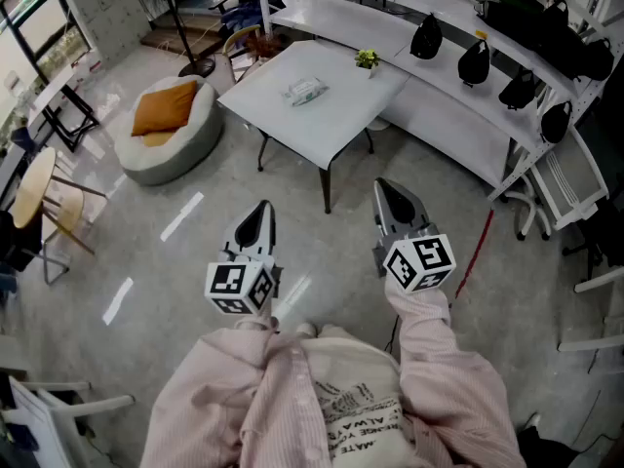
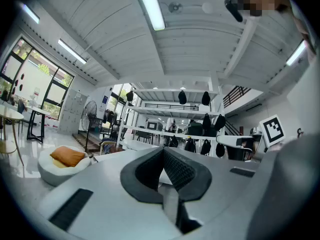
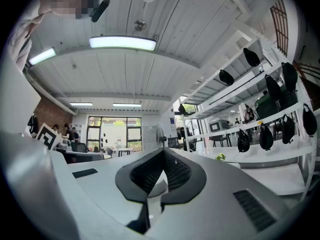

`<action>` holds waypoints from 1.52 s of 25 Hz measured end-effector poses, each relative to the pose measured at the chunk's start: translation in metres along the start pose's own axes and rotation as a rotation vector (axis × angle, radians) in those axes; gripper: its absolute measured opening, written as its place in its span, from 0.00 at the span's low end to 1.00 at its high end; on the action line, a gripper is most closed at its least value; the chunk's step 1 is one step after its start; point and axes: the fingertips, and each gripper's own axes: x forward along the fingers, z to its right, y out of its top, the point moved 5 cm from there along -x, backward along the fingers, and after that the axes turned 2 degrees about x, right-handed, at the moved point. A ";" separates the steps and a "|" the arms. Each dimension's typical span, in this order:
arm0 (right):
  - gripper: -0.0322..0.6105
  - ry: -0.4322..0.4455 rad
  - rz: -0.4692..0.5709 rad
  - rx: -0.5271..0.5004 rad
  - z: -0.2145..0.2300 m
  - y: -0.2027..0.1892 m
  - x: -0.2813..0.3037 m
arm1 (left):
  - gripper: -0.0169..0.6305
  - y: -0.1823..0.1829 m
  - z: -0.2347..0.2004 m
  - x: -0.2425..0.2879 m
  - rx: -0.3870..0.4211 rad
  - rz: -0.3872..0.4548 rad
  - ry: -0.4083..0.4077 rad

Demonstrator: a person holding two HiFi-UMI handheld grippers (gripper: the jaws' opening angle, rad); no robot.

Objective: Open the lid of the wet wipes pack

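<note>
Pink-striped sleeves (image 1: 441, 378) fill the bottom of the head view, each hand carrying a gripper held level over the grey floor (image 1: 195, 222). The left gripper (image 1: 263, 209) and the right gripper (image 1: 389, 189) sit side by side, well apart, each with a cube of square markers at its rear. Both point toward a white table (image 1: 341, 115) farther off. The pack of wet wipes (image 1: 304, 91) lies flat near the middle of that table, lid shut, far from both grippers. A small potted plant (image 1: 368, 60) stands near the table's far edge. Left of the table a round beanbag (image 1: 180, 139) rests on the floor with an orange cushion (image 1: 164, 107) on it. Along the right run white shelves (image 1: 458, 105) with black bags (image 1: 474, 62) on them.

From the left gripper view, the left gripper's jaws are pressed together at the tips with nothing between them. Beyond them stand the beanbag at the left, a standing fan (image 2: 90, 110) and the shelves of black bags; the right gripper's marker cube (image 2: 273, 128) shows at the right edge.

From the right gripper view, the right gripper's jaws are likewise pressed together and empty. The plant shows to their right, the shelves with bags rise along the right side, and a large window (image 3: 114, 130) lies far behind.
</note>
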 end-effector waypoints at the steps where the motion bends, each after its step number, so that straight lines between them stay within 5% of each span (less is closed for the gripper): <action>1: 0.05 -0.007 0.004 0.000 0.006 0.001 -0.001 | 0.03 0.000 0.003 0.003 0.004 0.001 -0.002; 19: 0.06 0.086 -0.008 0.045 0.039 -0.017 0.013 | 0.03 -0.017 0.014 0.015 -0.008 -0.022 0.049; 22: 0.20 0.093 -0.021 0.051 0.039 -0.023 0.024 | 0.03 -0.018 0.005 0.016 -0.054 -0.014 0.071; 24: 0.20 0.094 -0.031 0.050 0.041 -0.028 0.032 | 0.03 -0.019 0.000 0.020 -0.049 -0.018 0.078; 38: 0.28 0.105 -0.069 0.100 0.082 -0.056 0.125 | 0.03 -0.030 -0.051 0.119 -0.059 -0.059 0.053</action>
